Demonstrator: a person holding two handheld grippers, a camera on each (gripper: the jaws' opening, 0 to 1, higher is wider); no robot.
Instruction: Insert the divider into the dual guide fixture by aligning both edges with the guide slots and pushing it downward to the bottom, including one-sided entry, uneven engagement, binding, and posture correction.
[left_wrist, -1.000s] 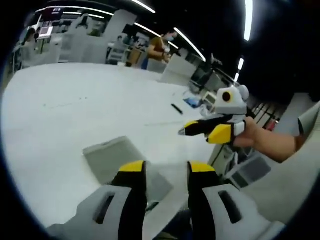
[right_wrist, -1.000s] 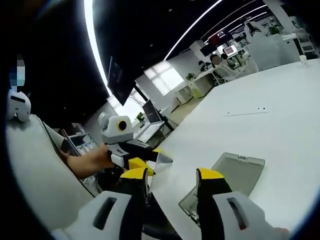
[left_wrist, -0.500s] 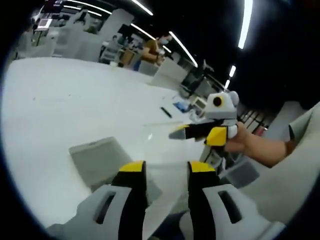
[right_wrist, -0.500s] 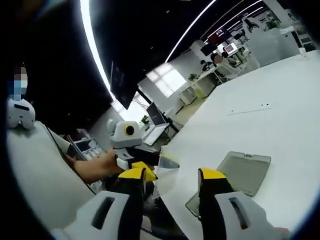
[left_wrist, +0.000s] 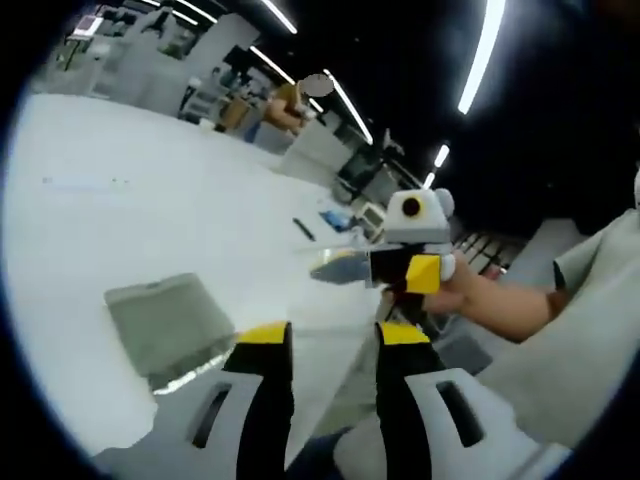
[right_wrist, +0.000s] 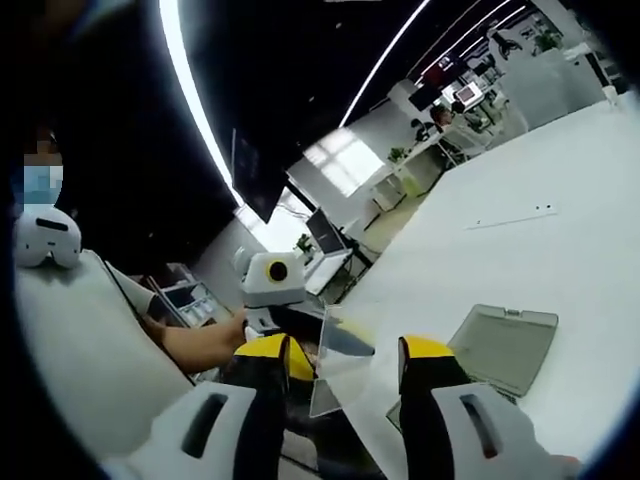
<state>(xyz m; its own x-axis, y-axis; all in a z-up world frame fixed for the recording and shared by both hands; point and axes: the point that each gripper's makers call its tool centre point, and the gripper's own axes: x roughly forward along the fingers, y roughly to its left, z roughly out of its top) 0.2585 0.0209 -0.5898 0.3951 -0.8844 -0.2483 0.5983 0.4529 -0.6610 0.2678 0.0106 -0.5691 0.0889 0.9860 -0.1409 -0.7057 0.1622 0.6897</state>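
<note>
In the left gripper view we see our left claw (left_wrist: 330, 345) with its two yellow-tipped jaws standing apart. A clear plastic sheet, the divider (left_wrist: 330, 300), passes between them, but we cannot tell if they press on it. Beyond it, the right claw (left_wrist: 340, 268) comes in from the right, held by a hand (left_wrist: 455, 295), and its dark tips seem to close on the far edge of the divider. The grey fixture (left_wrist: 165, 325) lies flat on the white table (left_wrist: 120, 210), to the left of our left claw.

In the right gripper view the divider (right_wrist: 345, 355) is seen between the jaws of the right claw (right_wrist: 345, 352), above the table edge. The fixture (right_wrist: 505, 345) lies to the right of it.
</note>
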